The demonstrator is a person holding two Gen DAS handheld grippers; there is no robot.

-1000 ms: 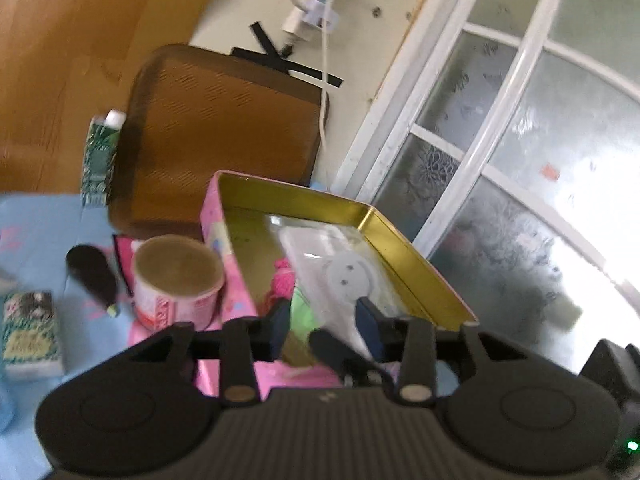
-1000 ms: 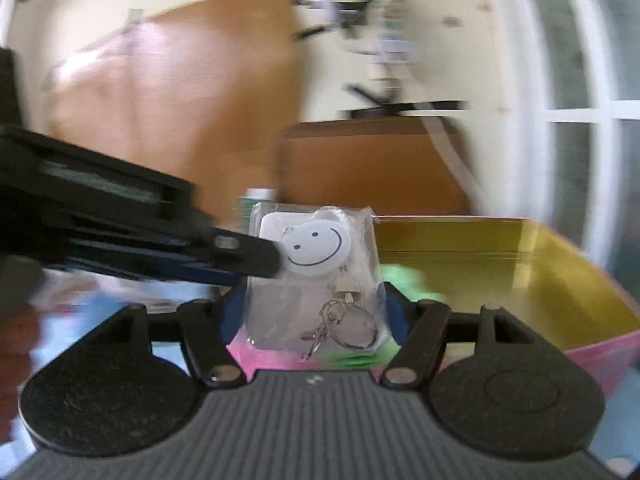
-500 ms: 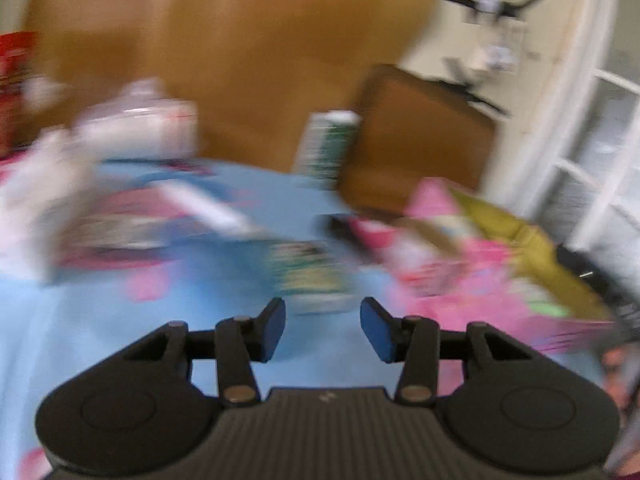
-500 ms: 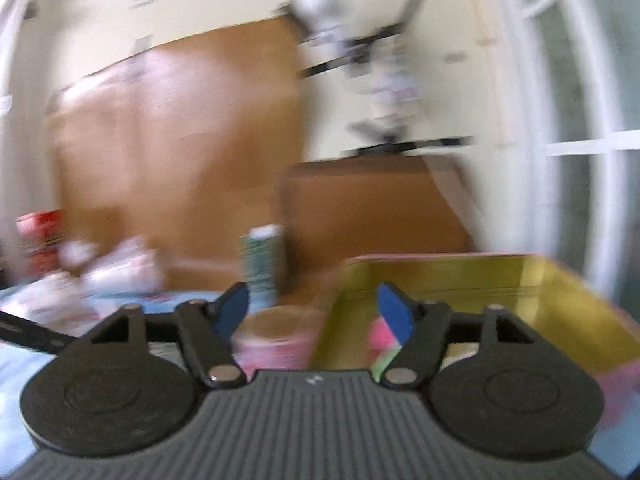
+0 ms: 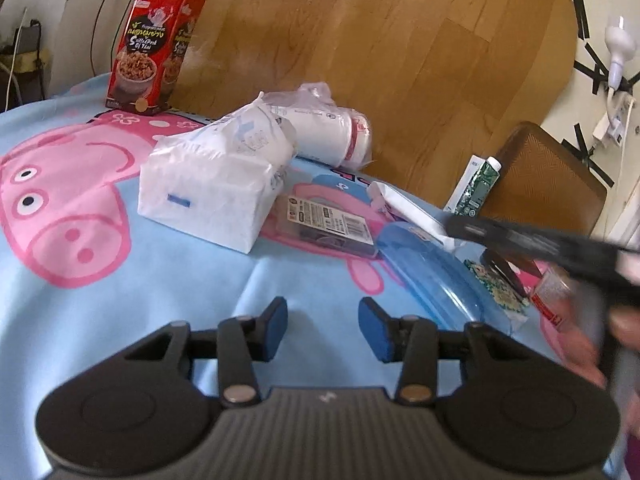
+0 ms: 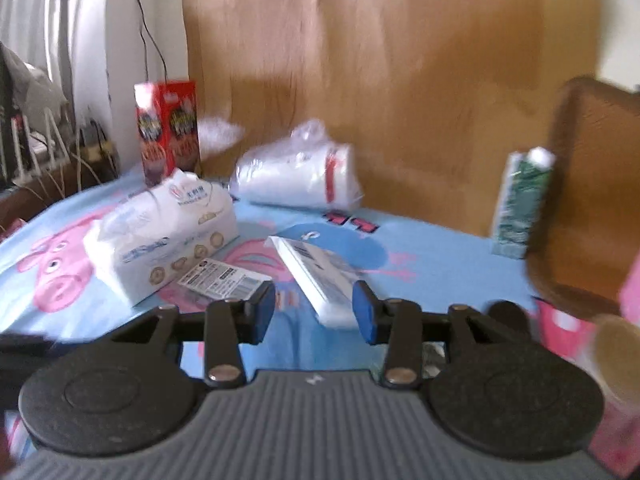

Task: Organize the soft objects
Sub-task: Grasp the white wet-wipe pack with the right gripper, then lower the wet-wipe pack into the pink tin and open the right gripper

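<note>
My left gripper is open and empty above the blue cartoon cloth. Ahead of it lie a white tissue pack, a bagged white roll, a flat barcoded packet, a white tube and a clear blue pouch. My right gripper is open and empty, just short of the white tube. The tissue pack, the bagged roll and the barcoded packet lie in front of it. The right gripper's black body crosses the left wrist view at the right.
A red snack box stands at the back left, also in the right wrist view. A green carton stands by a brown chair back. A wooden board leans behind the table. A pink cup stands at the right.
Both grippers swung left, away from the gold-lined pink tin. The right gripper let go of the smiley-face packet and is empty. The left gripper's view settled on the soft packs.
</note>
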